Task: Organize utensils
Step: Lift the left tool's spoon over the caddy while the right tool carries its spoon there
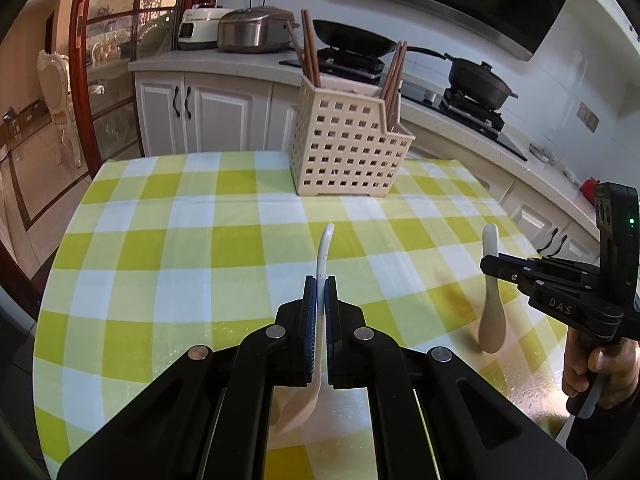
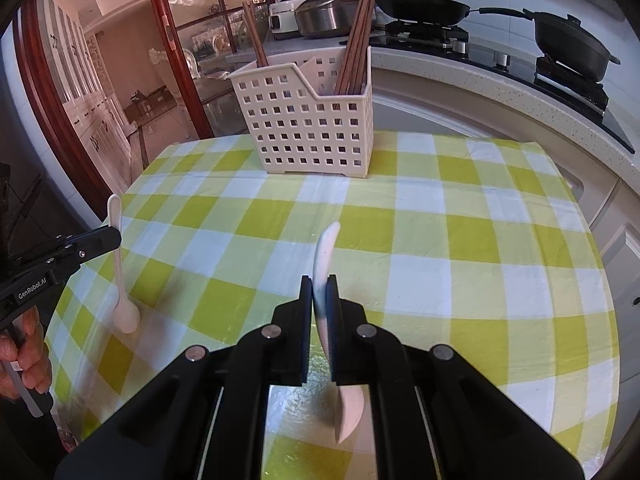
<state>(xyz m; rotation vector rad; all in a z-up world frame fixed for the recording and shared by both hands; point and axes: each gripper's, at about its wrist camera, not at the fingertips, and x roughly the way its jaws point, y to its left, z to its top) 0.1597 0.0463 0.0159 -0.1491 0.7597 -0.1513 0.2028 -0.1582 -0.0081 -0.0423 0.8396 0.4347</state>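
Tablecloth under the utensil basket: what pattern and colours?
A checked tablecloth in yellow-green, pale green and white; clearest in the right wrist view.

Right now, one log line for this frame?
left gripper: shut on spoon | right gripper: shut on second spoon | holder: chopsticks only

My table (image 1: 168, 216) w/ green-white check cloth (image 2: 460, 208); only the cream slotted basket (image 1: 344, 148) stands on it, near far edge, chopsticks (image 2: 356, 48) upright inside.

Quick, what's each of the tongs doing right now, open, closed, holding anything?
Left tongs: closed on a white spoon.
Right tongs: closed on another white spoon.
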